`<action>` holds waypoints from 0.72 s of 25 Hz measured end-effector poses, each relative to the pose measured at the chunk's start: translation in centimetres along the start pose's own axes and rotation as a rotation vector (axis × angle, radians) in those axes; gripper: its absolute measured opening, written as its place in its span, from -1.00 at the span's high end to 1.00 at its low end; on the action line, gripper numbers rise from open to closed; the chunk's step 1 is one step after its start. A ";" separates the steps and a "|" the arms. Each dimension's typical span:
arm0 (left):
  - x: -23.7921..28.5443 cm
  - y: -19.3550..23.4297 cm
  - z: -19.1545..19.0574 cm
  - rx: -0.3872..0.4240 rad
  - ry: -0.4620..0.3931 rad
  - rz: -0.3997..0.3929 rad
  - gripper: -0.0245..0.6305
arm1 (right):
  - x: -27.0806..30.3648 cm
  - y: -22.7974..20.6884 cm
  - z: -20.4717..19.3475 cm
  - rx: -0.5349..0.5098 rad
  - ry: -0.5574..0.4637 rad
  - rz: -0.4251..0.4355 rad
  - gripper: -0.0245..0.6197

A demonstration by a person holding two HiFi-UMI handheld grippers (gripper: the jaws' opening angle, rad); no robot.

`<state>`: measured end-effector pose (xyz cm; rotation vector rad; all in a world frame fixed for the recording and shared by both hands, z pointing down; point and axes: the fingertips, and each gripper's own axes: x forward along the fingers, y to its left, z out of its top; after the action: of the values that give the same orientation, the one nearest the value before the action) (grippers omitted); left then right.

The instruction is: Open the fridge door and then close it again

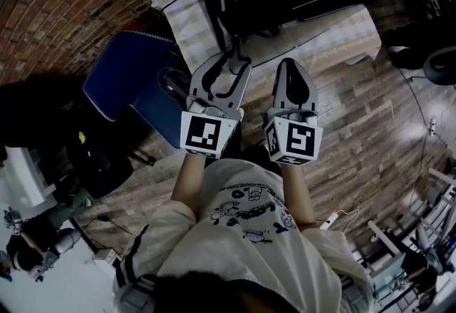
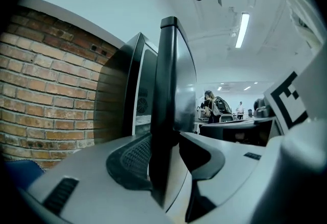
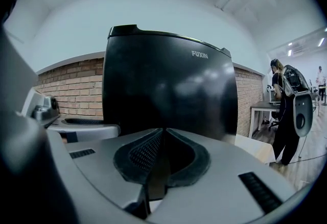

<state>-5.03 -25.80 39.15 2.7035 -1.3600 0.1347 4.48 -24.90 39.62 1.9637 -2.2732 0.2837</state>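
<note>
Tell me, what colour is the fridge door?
The fridge door is glossy black; the right gripper view shows it best.

Black fridge door (image 3: 168, 85) (red-brick wall (image 2: 46, 95))

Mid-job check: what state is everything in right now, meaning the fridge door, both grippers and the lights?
fridge door: partly open, swung away from the cabinet.
left gripper: jaws wide, closed on the door's edge.
right gripper: jaws together, nothing between them, facing the door's front.
ceiling light: on.
</note>
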 end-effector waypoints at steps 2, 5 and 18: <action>-0.5 -0.9 0.0 -0.015 -0.015 0.017 0.39 | -0.9 -0.4 -0.1 0.003 -0.001 -0.003 0.82; -1.0 -2.1 -0.5 -0.001 0.008 0.015 0.40 | -2.4 -1.2 -0.4 0.006 -0.003 -0.012 0.82; -3.5 -8.7 -1.3 0.013 0.038 0.040 0.46 | -8.9 -3.8 -0.8 -0.003 -0.019 -0.022 0.82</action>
<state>-0.13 -17.74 39.43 2.6703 -1.4083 0.1978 9.55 -16.66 38.69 1.9977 -2.2604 0.2608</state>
